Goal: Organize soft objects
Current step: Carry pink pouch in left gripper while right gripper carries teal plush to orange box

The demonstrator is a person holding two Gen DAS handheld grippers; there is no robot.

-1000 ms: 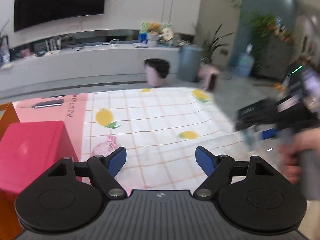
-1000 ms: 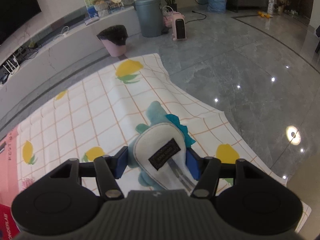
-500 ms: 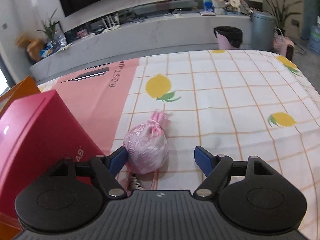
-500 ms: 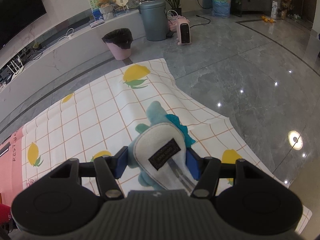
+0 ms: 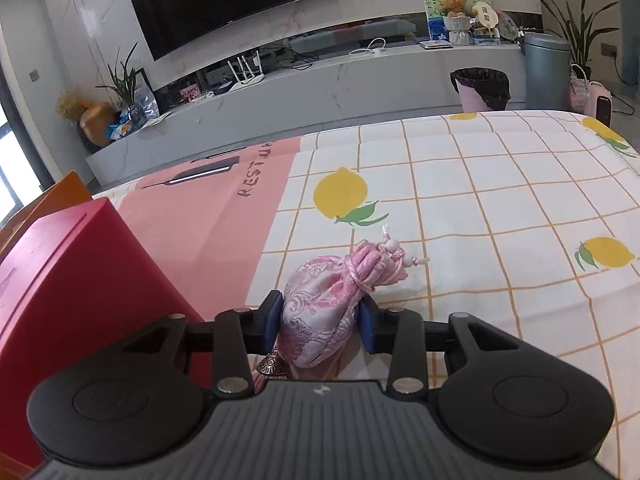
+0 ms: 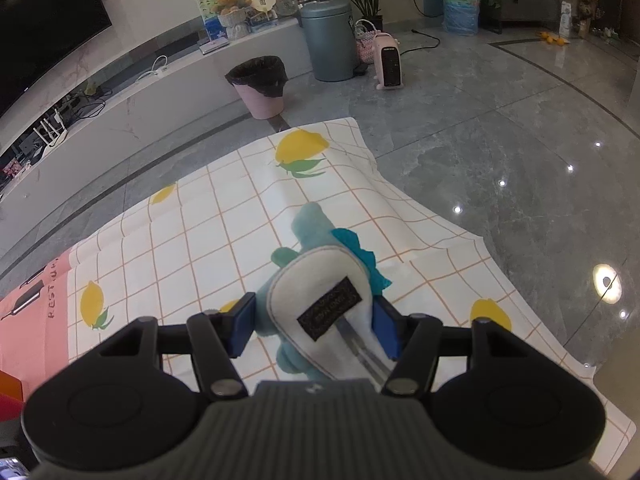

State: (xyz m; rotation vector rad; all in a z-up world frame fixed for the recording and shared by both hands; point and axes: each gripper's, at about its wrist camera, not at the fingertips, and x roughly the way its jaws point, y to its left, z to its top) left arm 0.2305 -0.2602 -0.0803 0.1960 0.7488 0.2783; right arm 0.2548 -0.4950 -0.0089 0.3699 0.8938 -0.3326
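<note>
Clamping a pink brocade drawstring pouch (image 5: 320, 312), the left gripper (image 5: 322, 322) has its blue pads (image 5: 273, 316) pressed into the fabric on both sides; jaws have just been closing, now narrow w/ the pouch between them. Pouch lies on the lemon-print checked cloth (image 5: 500, 200), near the cloth's left part, just right of the seam where the check meets the pink printed panel (image 5: 208, 216). Its tied neck w/ pale bead tassel (image 5: 394, 250) points away from the gripper toward a printed lemon; a small metal charm (image 5: 272, 364) hangs at the near end, just in front of the gripper body. Left of the gripper, close beside the left finger, stands a red box (image 5: 80, 280); an orange edge shows behind it. Whether box and pouch touch: can't tell.

Further right, in the right wrist view, the right gripper (image 6: 316, 324) holds a teal plush dinosaur w/ white belly and dark sewn label (image 6: 320, 300). Jaws sit at mid width, blue pads (image 6: 242, 322) against the toy's sides, so it's gripped, not loose. Toy's head and darker teal spikes stick out past the fingertips, belly facing the camera; it's above the cloth near the cloth's right edge, short of the far right corner. Can't tell if its underside touches the cloth.

Beyond the cloth's far edge: grey marble floor (image 6: 500, 120), pink bin w/ black liner (image 6: 260, 84), grey-green lidded bin (image 6: 328, 40).
</note>
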